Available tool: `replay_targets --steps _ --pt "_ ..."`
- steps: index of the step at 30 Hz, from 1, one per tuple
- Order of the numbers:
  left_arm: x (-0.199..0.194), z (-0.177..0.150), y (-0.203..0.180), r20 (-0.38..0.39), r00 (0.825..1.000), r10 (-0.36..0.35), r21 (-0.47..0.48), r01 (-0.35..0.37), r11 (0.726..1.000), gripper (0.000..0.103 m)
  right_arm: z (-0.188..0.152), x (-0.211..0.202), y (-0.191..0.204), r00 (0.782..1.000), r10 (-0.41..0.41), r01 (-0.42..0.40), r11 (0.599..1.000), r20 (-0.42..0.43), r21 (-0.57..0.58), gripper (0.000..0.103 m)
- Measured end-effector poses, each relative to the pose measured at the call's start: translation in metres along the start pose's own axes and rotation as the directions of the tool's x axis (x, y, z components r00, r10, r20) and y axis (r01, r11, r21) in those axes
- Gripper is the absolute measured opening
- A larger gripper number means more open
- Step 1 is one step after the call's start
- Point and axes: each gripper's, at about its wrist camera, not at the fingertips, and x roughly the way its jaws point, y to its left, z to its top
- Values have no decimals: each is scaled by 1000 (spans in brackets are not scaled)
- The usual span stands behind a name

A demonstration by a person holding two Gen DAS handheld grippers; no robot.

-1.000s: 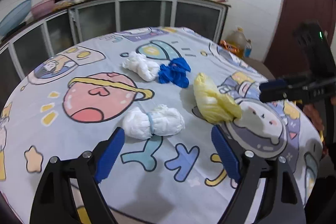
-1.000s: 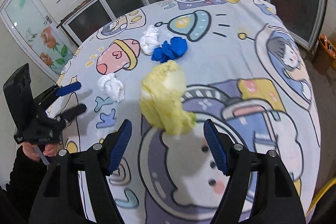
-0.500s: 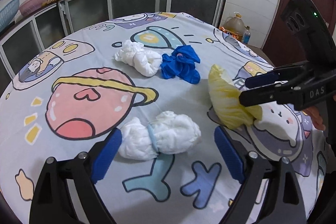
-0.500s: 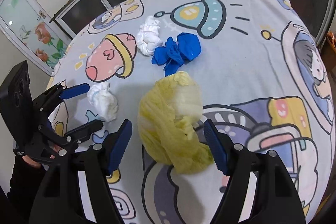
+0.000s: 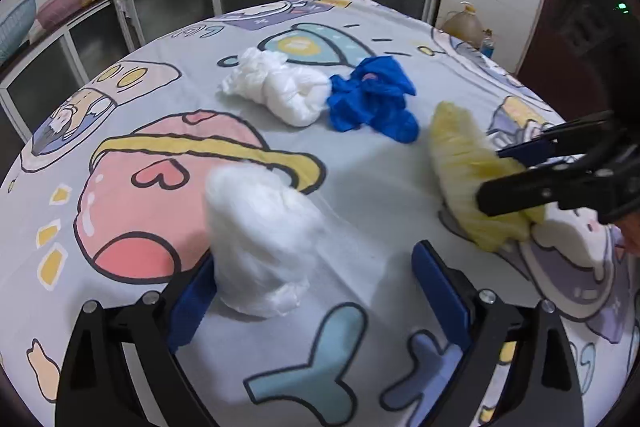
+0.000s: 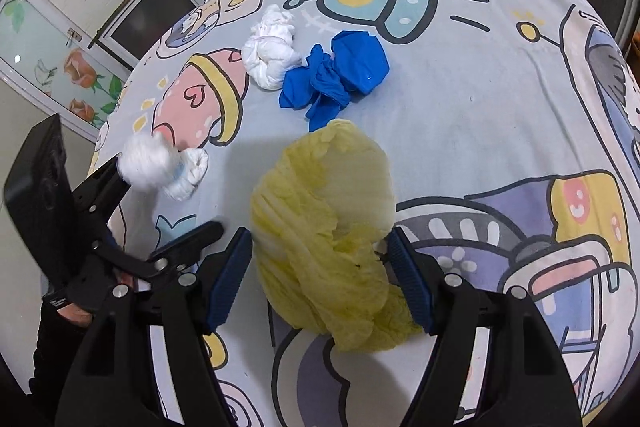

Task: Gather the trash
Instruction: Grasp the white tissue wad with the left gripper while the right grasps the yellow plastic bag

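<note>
Left wrist view: the left hand-held gripper [image 5: 316,291] stands with its jaws wide apart around the near white crumpled plastic bundle [image 5: 256,239], whose left edge lies against the left blue pad [image 5: 192,301]. The right pad is well clear of it, so nothing is clamped. The jaws have just been opening. Farther back on the cartoon-printed grey cloth surface [image 5: 380,187] lie a second white knotted plastic bundle [image 5: 280,91] and, touching it, a crumpled blue plastic bag [image 5: 372,99].

Right wrist view: the right hand-held gripper [image 6: 320,275] straddles the crumpled pale yellow plastic bag [image 6: 324,227]. Its jaws have just been closing, and both blue pads sit at the bag's sides. Whether they already press on it I cannot tell (the bag bulges between them). The bag rests on the surface [image 6: 460,115].

As a judgement, the task is at its start: all four pieces are on the surface and none is lifted. No bin or collecting bag shows in either view. Two grasps are being set up, and the far white bundle and blue bag are left.
</note>
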Motion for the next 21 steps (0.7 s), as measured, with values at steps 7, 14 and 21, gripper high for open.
replay_targets --steps 7,14,21 --pt "-8 2 23 25 999 -30 -113 33 993 31 3 -11 3 1000 0 0 1000 27 -6 22" --pt "-24 5 14 39 999 -5 -109 9 994 30 -4 -29 3 999 13 -13 1000 49 -1 20" --pt "-61 4 -2 85 996 9 -99 0 995 30 -15 -64 -1 994 30 -31 999 101 13 20"
